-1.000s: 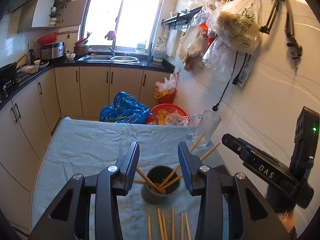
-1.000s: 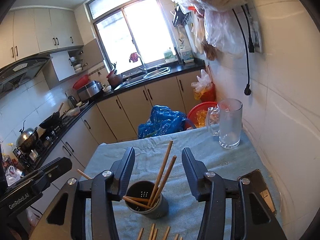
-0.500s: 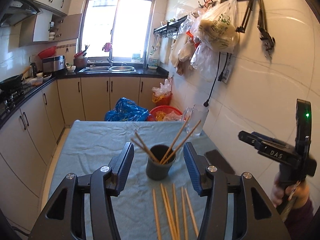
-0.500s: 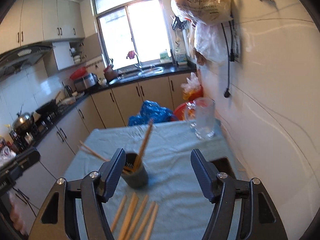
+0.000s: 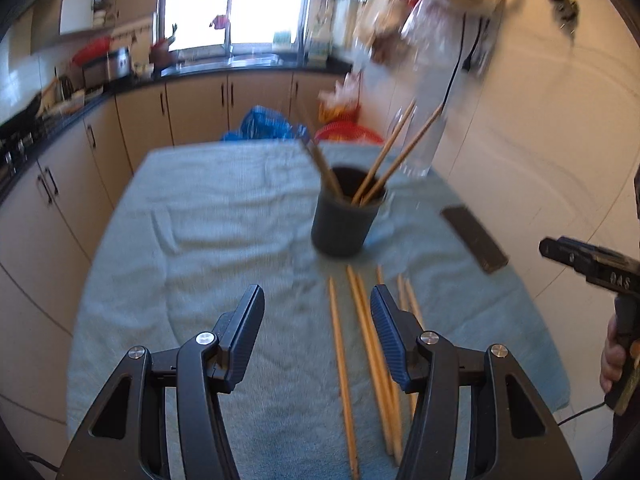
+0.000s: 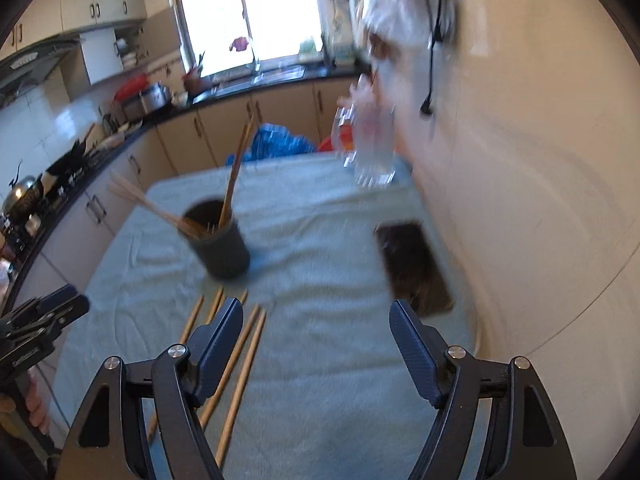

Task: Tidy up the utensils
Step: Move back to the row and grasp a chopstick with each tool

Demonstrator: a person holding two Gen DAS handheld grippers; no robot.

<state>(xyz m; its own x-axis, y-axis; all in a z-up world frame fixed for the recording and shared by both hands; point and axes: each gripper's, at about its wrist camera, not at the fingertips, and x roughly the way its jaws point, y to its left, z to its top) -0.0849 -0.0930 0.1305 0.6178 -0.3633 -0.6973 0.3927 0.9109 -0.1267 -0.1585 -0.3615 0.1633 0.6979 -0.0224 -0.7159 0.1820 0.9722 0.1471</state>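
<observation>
Right gripper (image 5: 592, 264) body in the left wrist view carries blurred white letters, roughly "DAS". Left gripper (image 6: 40, 320) in the right wrist view has lettering too blurred to read. No other legible text.

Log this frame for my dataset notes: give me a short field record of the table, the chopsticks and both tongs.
surface: table under a blue cloth
cup: dark cup, upright on the cloth
chopsticks in cup: several, leaning out over the rim
loose chopsticks: a row flat on the cloth, on the near side of the cup
left tongs: open, empty, above the cloth beside the loose row
right tongs: open, empty
mug: glass mug at the far edge by the wall
other: dark flat slab on the cloth near the wall
image: motion blurred
</observation>
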